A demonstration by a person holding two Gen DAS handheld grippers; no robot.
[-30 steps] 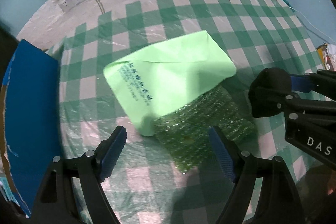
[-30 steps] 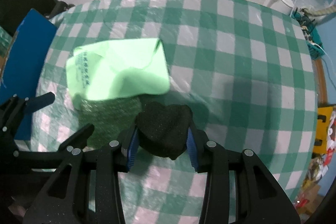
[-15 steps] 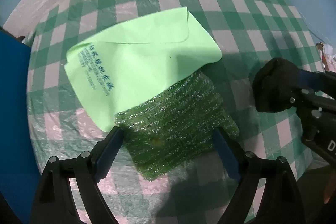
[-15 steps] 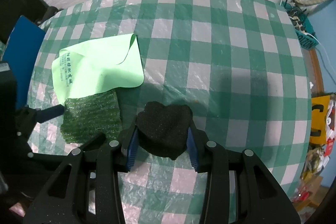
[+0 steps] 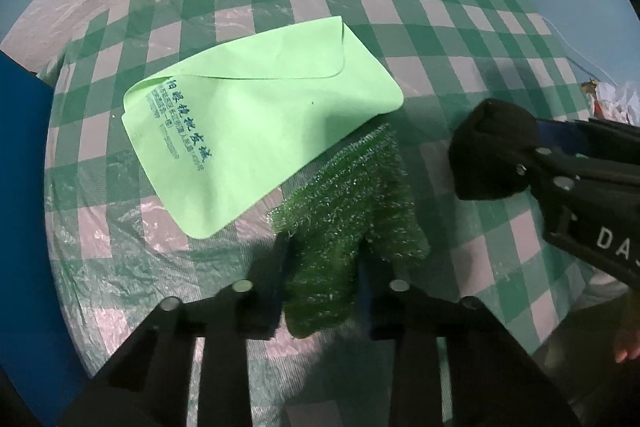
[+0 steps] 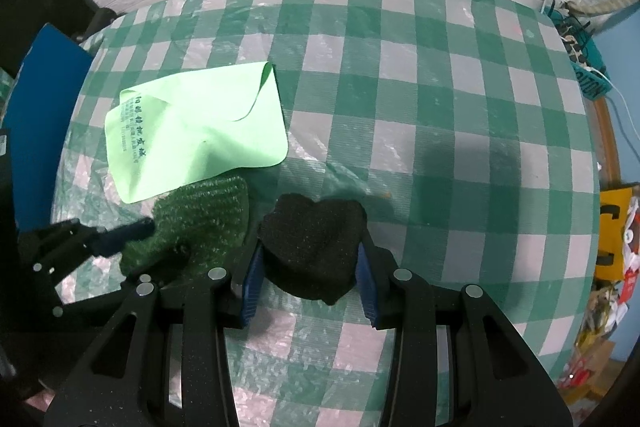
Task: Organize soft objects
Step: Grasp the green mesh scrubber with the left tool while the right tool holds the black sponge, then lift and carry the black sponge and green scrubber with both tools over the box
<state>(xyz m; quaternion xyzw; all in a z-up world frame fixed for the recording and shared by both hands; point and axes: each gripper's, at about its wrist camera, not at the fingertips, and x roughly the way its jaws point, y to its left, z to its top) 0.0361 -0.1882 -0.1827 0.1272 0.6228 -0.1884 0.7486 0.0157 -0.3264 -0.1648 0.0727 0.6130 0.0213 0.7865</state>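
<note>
The round bench (image 6: 440, 107), covered in a green-and-white checked plastic cloth, carries the work. On it lies the pale green flat cloth with dark printed lettering (image 5: 256, 123), one corner folded over, and just beside its near edge — partly tucked under it — the dark green glittery scouring pad (image 5: 348, 211).

The left tool (image 5: 320, 279) is closing on the pad's near end; the pad is bunched between the jaws and the pads look to be pressing on it already. To do this step well, the person should probably let the squeeze finish before lifting, then draw the pad up and toward themselves, so that the overlapping pale cloth slides off rather than being dragged along. A slow lift would show early whether the cloth is snagging on the rough fibres.

The right tool (image 6: 308, 279) is partly closed around a black, lumpy foam sponge (image 6: 316, 247), gripped at its sides between the blue pads and held just above the bench, near the scouring pad.

The scouring pad looks coarse, springy and loosely woven, with sparkling strands in rows — it creases under the grip rather than staying flat.
</note>
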